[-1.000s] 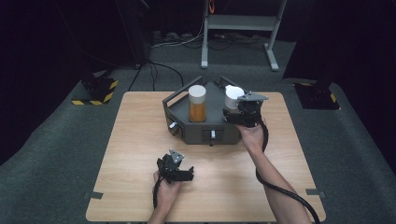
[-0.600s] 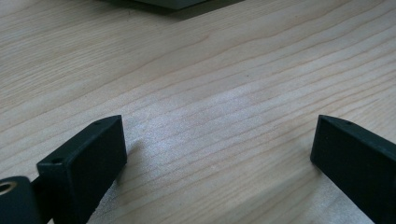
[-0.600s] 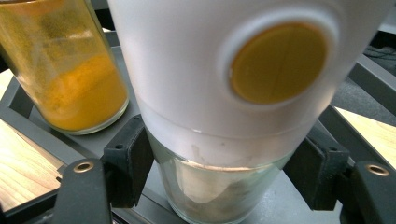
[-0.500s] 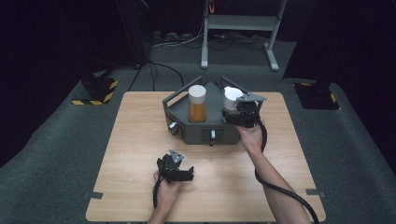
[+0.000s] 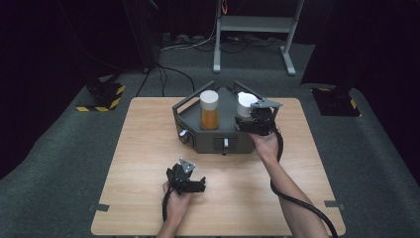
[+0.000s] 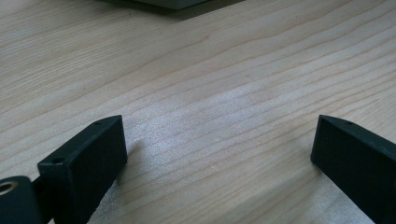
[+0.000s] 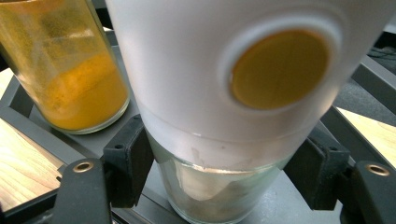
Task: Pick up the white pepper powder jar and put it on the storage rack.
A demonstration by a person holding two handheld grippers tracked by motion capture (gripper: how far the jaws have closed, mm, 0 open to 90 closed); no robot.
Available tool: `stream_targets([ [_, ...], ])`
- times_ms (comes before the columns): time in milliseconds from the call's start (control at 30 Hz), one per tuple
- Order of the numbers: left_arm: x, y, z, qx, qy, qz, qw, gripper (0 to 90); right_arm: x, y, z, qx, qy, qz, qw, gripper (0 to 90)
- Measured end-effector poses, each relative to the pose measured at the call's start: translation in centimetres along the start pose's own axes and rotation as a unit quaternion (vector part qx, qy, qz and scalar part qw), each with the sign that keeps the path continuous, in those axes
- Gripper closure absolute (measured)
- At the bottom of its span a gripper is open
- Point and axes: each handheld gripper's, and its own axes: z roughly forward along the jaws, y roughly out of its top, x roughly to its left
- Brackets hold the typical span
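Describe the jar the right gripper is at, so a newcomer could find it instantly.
On the wooden table sits a grey tray holding two white-lidded glass jars. The right gripper has its jaws around the right-hand jar; unlike the orange-powder jar, its lid bears a round yellow spot.

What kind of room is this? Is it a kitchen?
Probably not; it looks like a recording studio or lab: dark curtains, a lone wooden table, cables on the floor, and striped weights.
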Motion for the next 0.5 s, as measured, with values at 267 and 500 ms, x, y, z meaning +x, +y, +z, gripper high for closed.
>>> stream_targets([
  [267,-0.03,0.00,0.00,0.000,0.001,0.000,1.0000,3.5,-0.01,-0.19,-0.01,-0.003,0.000,-0.001,1.0000,30.6],
  [500,-0.03,0.00,0.00,0.000,0.001,0.000,1.0000,3.5,0.13,0.00,-0.01,0.000,-0.002,0.000,1.0000,30.5],
])
